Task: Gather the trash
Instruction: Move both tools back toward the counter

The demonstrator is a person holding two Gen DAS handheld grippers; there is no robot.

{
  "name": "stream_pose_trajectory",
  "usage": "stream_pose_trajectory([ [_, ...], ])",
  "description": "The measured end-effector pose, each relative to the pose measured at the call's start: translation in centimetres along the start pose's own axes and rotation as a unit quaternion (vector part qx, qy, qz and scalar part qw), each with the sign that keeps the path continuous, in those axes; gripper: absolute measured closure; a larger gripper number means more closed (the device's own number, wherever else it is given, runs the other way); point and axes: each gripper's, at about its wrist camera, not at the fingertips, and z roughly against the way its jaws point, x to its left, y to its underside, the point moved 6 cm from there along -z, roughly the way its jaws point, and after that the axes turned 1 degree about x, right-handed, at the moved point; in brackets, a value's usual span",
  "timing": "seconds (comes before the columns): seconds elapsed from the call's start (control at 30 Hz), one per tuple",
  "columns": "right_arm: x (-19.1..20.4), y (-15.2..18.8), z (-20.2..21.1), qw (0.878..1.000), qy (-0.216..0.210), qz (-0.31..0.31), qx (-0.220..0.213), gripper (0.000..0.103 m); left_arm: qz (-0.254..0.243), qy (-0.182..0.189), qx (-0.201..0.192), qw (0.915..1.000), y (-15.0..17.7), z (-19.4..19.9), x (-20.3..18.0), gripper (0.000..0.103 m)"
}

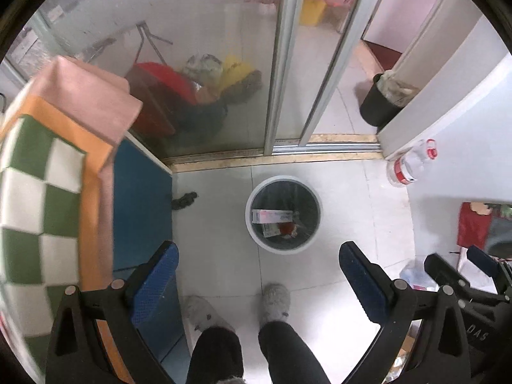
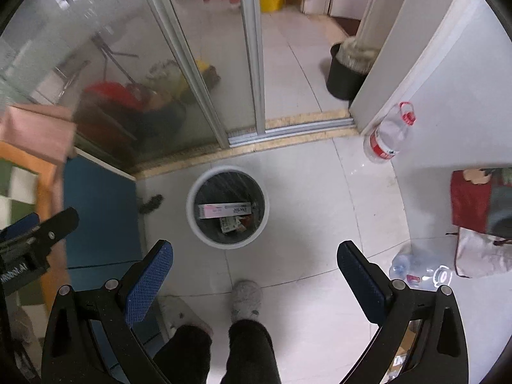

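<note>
Left gripper (image 1: pixel 257 275) and right gripper (image 2: pixel 254 275) jaws stood apart, empty; trash bin (image 1: pixel 256 192) at 12 o'clock held white carton (image 1: pixel 272 216).

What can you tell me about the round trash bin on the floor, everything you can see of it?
The trash bin is a small round open-topped can with a white rim and outer wall, looking like plastic, lined with a dark bag. It stands upright on the pale tiled floor, just short of the sliding door's track, touching nothing but the tiles. Inside lie a long white-and-pink carton, a smaller printed packet and something red. It is far from full.
</note>
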Motion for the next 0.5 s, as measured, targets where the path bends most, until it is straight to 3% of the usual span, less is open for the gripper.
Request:
stream_pose_trajectory([
  [0.2, 0.0, 1.0, 8.8, 1.000, -0.018, 0.006, -0.018, 0.000, 0.023, 0.008, -0.023, 0.9995, 1.5, 8.1, 0.3, 0.000],
  [0.3, 0.8, 1.2, 11.8, 0.999, -0.028, 0.014, -0.021, 0.000, 0.027, -0.011, -0.045, 0.9985, 1.4, 11.3, 1.0, 0.000],
  [0.5, 6.2, -0.3, 15.9, 0.996, -0.070, 0.051, -0.028, 0.000, 0.093, -0.042, -0.103, 0.9893, 0.4, 16.1, 7.0, 0.000],
])
